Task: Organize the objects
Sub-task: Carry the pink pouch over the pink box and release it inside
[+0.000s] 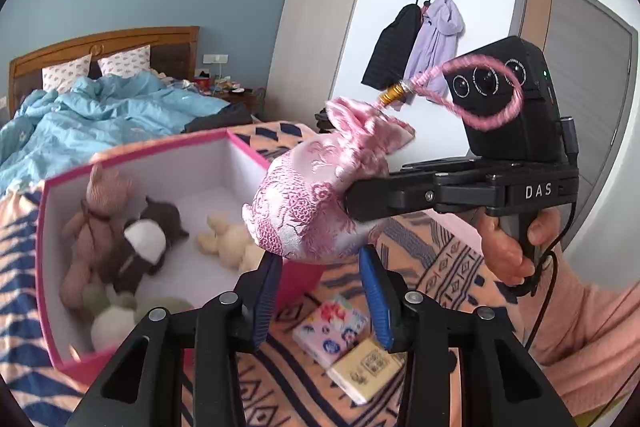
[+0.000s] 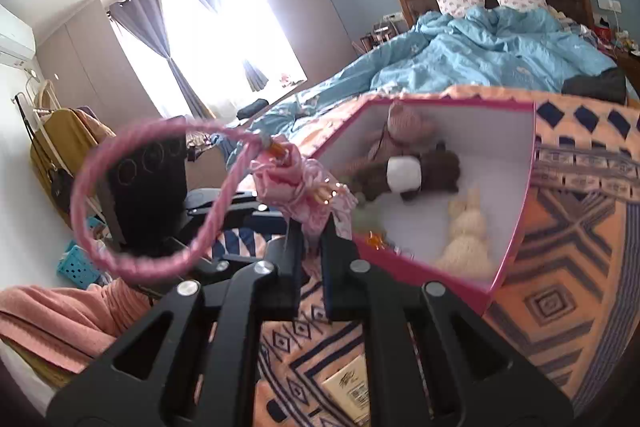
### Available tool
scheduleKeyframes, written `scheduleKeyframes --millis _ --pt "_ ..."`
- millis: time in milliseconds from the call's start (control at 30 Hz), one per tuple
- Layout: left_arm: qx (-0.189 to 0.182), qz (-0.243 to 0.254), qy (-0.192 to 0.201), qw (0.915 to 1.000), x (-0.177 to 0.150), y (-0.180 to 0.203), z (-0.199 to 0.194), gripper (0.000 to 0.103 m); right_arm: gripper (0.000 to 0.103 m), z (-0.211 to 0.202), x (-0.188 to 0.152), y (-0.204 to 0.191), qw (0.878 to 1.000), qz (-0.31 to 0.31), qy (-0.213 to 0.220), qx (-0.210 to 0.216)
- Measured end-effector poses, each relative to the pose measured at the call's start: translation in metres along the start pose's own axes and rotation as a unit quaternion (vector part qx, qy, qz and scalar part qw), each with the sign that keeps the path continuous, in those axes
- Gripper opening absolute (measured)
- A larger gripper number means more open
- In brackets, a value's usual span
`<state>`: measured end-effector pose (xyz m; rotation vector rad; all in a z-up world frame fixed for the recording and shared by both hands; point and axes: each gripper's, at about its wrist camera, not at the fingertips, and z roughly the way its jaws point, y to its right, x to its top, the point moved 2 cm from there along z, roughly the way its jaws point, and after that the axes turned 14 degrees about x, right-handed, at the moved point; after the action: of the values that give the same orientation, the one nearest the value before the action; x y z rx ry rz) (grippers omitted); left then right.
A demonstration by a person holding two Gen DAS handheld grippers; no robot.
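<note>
A pink silk drawstring pouch [image 1: 304, 203] with a braided pink loop [image 1: 492, 95] hangs in the air beside an open pink box [image 1: 60, 211]. My right gripper [image 1: 352, 201] comes in from the right and is shut on the pouch's side; in its own view its fingers [image 2: 314, 239] pinch the pink fabric [image 2: 308, 187]. My left gripper [image 1: 320, 267] sits just under the pouch with its blue pads [image 1: 376, 299] apart and the pouch's bottom at their tips. Inside the box lie a brown bear [image 1: 96, 211], a dark brown and white toy [image 1: 148, 239] and a cream rabbit [image 1: 228, 243].
The box stands on an orange and navy patterned blanket [image 2: 560, 267]. A flowered packet [image 1: 332, 327] and a small beige carton [image 1: 368, 367] lie on it below my left gripper. A hand in a pink sleeve [image 1: 592, 327] holds the right gripper. A blue duvet [image 1: 100, 119] lies behind.
</note>
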<state>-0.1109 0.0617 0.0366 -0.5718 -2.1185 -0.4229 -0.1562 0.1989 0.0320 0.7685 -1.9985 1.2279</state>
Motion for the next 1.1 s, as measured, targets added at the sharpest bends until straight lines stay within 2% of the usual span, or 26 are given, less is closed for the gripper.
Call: scheduleKeyframes --millis 167,367,633,867,967,1100 --pt "0.021 -0.003 -0.002 0.9998 0.027 -0.005 0.011 0.039 0.011 -0.003 0.028 0.012 1.000 0.005 0.011 -0.003" --pt "0.035 -0.024 -0.027 0.9987 0.044 -0.020 0.044 0.039 0.013 0.004 0.048 0.041 0.999 0.027 0.007 -0.021" --pt "0.044 -0.056 -0.089 0.9935 0.039 -0.041 0.096 0.039 0.015 0.022 0.049 0.090 0.996 0.084 -0.021 -0.036" --pt "0.066 -0.072 -0.138 0.9856 0.031 -0.044 0.123 0.039 0.019 0.037 0.045 0.130 0.988 0.140 -0.038 -0.053" --pt "0.074 -0.077 -0.146 0.9835 0.030 -0.045 0.125 0.039 0.019 0.039 0.046 0.146 0.984 0.158 -0.036 -0.077" --pt "0.090 -0.074 -0.141 0.9831 0.028 -0.045 0.122 0.039 0.027 0.036 0.046 0.161 0.978 0.174 -0.018 -0.117"
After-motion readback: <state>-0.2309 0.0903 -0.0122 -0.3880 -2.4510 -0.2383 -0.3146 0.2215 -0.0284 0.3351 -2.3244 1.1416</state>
